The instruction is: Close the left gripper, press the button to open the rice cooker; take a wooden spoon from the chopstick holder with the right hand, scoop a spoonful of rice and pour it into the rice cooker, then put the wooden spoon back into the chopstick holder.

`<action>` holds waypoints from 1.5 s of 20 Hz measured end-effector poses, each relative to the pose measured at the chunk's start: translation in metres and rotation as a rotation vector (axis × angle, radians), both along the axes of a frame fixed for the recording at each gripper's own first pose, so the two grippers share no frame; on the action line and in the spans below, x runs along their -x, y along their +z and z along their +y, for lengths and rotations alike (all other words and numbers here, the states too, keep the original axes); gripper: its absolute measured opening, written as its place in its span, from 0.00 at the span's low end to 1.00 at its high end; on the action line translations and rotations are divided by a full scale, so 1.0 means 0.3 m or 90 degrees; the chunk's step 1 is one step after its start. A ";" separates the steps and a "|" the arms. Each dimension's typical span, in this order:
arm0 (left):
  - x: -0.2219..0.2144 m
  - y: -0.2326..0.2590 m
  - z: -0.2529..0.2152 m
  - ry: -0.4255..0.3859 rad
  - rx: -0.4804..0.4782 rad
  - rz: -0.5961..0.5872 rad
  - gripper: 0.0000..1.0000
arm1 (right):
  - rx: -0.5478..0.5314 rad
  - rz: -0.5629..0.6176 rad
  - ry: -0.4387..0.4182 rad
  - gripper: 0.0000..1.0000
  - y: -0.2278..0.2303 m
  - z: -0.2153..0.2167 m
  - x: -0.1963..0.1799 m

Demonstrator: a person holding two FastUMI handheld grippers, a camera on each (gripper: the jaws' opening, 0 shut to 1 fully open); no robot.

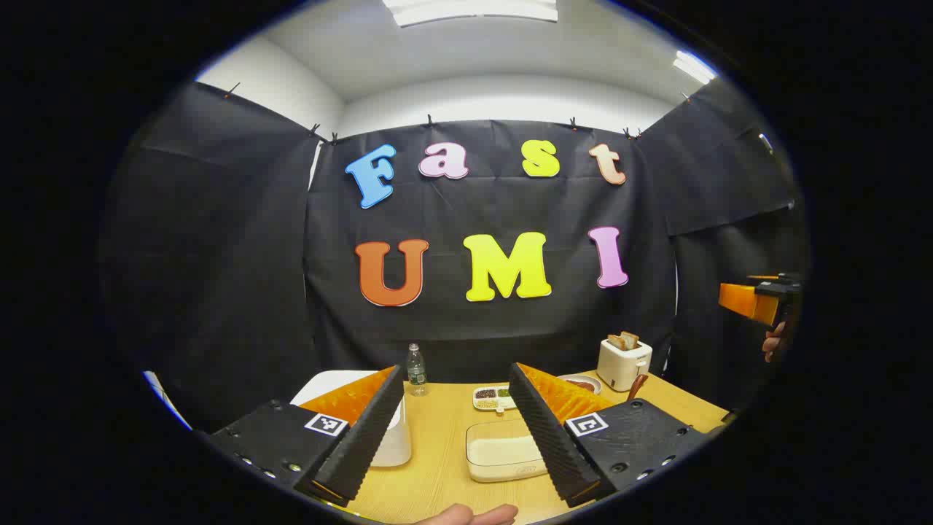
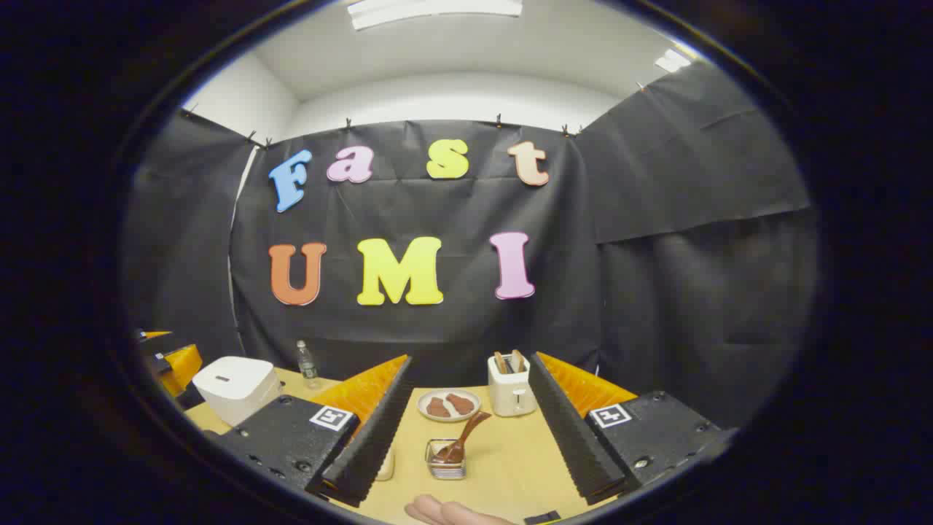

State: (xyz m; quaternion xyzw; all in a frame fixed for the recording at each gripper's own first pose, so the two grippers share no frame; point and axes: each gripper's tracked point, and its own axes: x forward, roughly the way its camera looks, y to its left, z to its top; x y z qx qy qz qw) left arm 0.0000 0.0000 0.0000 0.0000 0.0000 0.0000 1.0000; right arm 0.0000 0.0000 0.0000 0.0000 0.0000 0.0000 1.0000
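The left gripper (image 1: 455, 430) hangs above the table (image 1: 437, 467) with its jaws spread wide and nothing between them; it has yet to close for the button press, and it is aimed so the white rice cooker (image 1: 393, 437) sits just behind its left finger, its lid down. Between the fingers lies the shallow white rice tray (image 1: 503, 452). The right gripper (image 2: 466, 430) is likewise wide apart and empty, lined up on the chopstick holder (image 2: 446, 461) straight ahead of it, probably so it can reach in directly. The wooden spoon (image 2: 459, 440) stands in that holder, bowl down, its handle leaning up and to the right toward the toaster (image 2: 510, 390).
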 end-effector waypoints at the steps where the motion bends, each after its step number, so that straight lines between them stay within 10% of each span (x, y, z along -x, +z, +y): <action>1: 0.001 -0.004 -0.008 0.003 0.001 -0.002 0.93 | 0.001 -0.005 -0.003 0.99 0.002 -0.003 0.013; 30: 0.010 -0.100 0.202 0.035 0.063 0.026 0.91 | -0.001 -0.014 -0.011 1.00 -0.076 -0.006 0.109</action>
